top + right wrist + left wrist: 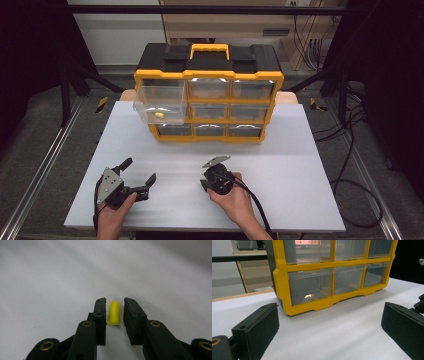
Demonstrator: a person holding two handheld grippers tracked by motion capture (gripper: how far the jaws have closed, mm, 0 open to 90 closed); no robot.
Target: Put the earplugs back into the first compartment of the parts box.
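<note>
Right claw (114,305) astride a yellow plug (114,313) on the white bench (50,277).
Its jaws are narrowed, not yet pressing; left claw (329,322) gapes wide, empty.

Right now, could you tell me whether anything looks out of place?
The organizer's top-left drawer is pulled out with a yellow piece inside. Another yellow piece lies loose on the table, between the right gripper's jaws.

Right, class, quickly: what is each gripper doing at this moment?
Left gripper: open wide, nothing between its fingers.
Right gripper: open narrowly, its fingers either side of the yellow plug, not pressing it.
</note>
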